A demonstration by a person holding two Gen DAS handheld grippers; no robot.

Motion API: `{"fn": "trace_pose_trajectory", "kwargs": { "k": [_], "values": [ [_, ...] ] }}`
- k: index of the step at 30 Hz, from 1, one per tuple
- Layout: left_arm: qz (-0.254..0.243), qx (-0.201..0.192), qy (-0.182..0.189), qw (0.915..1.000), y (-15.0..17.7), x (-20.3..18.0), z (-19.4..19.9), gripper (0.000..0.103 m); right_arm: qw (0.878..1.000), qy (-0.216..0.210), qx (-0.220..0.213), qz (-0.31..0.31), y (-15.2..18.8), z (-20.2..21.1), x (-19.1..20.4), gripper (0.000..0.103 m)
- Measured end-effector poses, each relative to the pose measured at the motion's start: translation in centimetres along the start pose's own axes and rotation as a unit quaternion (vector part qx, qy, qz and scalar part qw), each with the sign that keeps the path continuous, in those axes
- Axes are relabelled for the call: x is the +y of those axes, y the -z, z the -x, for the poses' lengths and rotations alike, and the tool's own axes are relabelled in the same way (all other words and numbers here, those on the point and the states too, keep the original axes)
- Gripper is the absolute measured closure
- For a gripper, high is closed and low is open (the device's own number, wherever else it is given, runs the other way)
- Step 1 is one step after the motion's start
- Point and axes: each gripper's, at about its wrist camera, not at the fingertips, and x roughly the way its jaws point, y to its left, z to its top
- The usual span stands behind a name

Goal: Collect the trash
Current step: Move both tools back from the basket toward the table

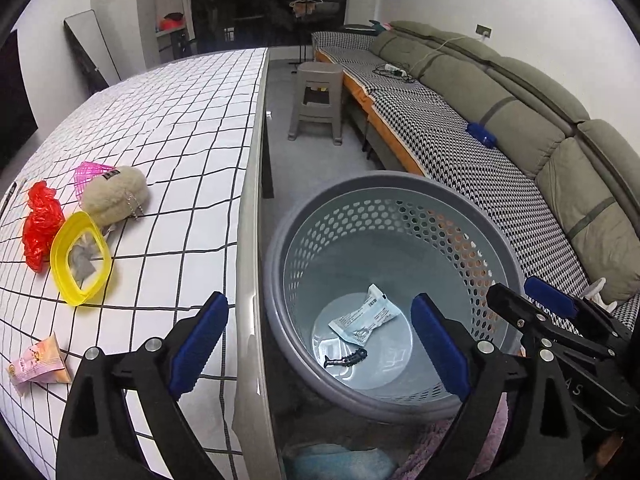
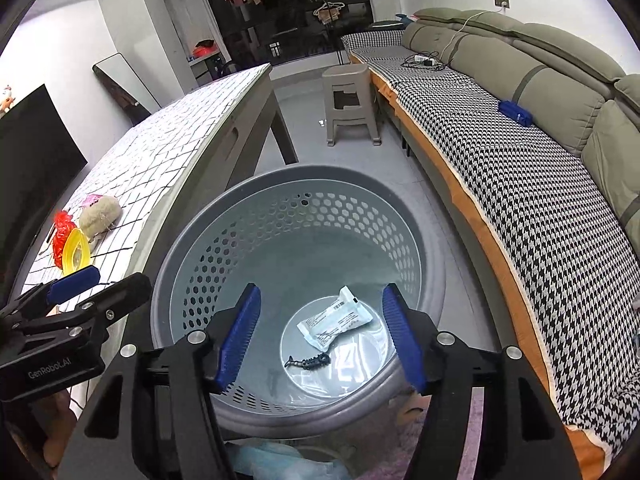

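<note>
Both tools hang over the grey perforated basket [image 2: 296, 240] on the floor beside the table: the right gripper [image 2: 320, 336] stands directly above its mouth with jaws apart and nothing between them, and the left gripper [image 1: 320, 344], likewise spread and empty, straddles the table edge and the basket rim. Inside the basket lie a white printed wrapper [image 2: 334, 322] and a small black toothed piece [image 2: 308, 361], apart from each other on the bottom. In my judgement a drop has been completed and the next collection is due. On the checked tablecloth [image 1: 168, 128] wait a pink snack packet [image 1: 38, 364], a yellow ring-shaped container [image 1: 82, 258] with something grey inside, a red plastic bag [image 1: 40, 224], a fleecy beige pouch [image 1: 116, 194] and a pink mesh item [image 1: 90, 178] partly hidden behind it. The next move calls for the left gripper to swing over the table, probably to the near packet. What the grey contents are cannot be determined. Beyond stand a stool [image 2: 350, 104] and a sofa [image 2: 520, 80].
</note>
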Motion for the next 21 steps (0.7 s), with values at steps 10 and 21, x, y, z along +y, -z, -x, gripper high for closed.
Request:
{"fn": "trace_pose_trajectory", "kwargs": {
  "k": [10, 21],
  "values": [
    [0.011, -0.027, 0.000, 0.9996, -0.1, 1.0, 1.9, 0.009, 1.000, 0.005, -0.017, 0.012, 0.2, 1.8, 1.3, 0.038],
    [0.025, -0.053, -0.008, 0.9982, 0.6, 3.1, 4.3, 0.009, 0.999, -0.001, -0.028, 0.031, 0.3, 3.3, 3.8, 0.035]
  ]
}}
